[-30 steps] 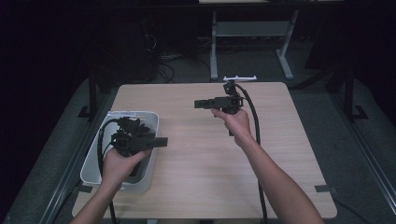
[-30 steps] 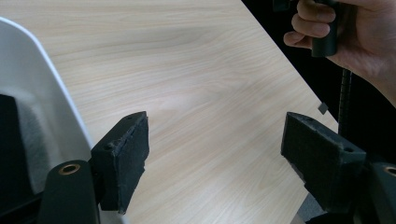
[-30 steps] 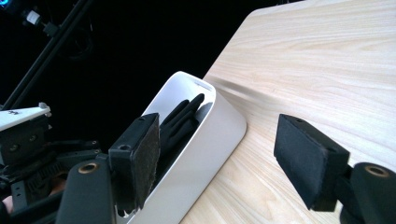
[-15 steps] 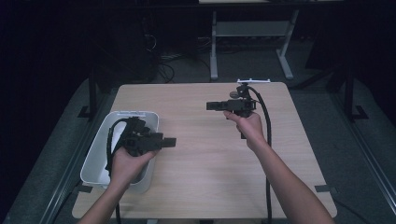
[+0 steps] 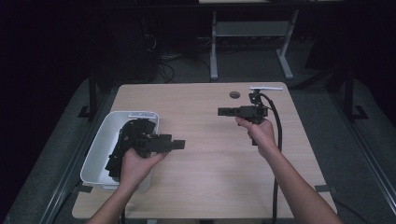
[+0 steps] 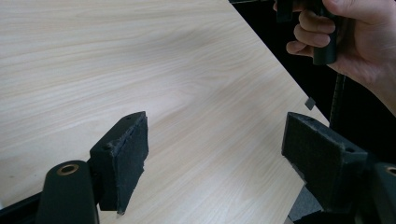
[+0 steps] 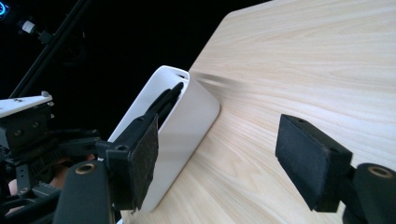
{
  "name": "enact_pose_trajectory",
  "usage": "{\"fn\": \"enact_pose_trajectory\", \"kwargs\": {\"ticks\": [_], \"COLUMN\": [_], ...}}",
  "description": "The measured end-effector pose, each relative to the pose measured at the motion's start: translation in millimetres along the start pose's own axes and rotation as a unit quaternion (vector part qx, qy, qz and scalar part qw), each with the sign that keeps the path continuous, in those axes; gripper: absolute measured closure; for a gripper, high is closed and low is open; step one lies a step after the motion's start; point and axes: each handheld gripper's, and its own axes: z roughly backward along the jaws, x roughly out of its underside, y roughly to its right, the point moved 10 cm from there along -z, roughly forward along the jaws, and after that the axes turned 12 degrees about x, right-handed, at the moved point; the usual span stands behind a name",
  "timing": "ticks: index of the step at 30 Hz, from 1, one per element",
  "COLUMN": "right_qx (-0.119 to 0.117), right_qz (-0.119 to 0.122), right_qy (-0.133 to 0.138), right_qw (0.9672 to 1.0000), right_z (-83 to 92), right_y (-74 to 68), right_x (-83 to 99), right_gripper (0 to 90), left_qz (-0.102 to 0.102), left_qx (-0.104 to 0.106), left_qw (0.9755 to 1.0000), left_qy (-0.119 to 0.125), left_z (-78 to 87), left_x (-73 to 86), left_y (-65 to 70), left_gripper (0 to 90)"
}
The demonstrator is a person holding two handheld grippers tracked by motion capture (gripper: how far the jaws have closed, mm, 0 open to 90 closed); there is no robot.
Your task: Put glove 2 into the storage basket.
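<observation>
High view: a pale wood-grain table (image 5: pixel 219 154) carries a white rectangular plastic bin (image 5: pixel 103 144) at its left edge, loaded with black parts (image 5: pixel 125 140) — probably brackets or clips, too dark to name. The left gripper (image 5: pixel 176 144) hovers at the bin's right rim, pointing toward table centre. The right gripper (image 5: pixel 223 111) is held above the table's far right part, pointing left, well apart from the bin. Bare tabletop lies between them.

Left gripper view: padded black jaws stand wide apart, nothing between them, bare wood below. The person's right hand (image 6: pixel 348 35) shows at top right, wrapped round its handle.

Right gripper view: jaws likewise spread and empty. The bin (image 7: pixel 180 126) stands beyond the left jaw, dark parts (image 7: pixel 166 100) poking above its rim.

Judgement: the step looks like reaching for a first part. To do it well, turn the left gripper back over the bin, come down from above, single out one piece lying clear of the tangle, and close across its narrow section, not over a heap.
</observation>
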Motion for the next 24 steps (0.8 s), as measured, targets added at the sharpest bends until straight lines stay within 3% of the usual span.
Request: {"fn": "enact_pose_trajectory", "kwargs": {"ticks": [24], "right_qx": [0.021], "right_qz": [-0.03], "right_qy": [0.016], "right_qw": [0.9992], "right_z": [40.4], "right_y": [46.5], "right_x": [26.1], "right_gripper": [29.1], "left_qz": [-0.015], "left_qx": [0.024], "left_qw": [0.9995], "left_qy": [-0.014], "left_z": [-36.2], "left_x": [5.7], "left_y": [17.2], "left_gripper": [21.5]}}
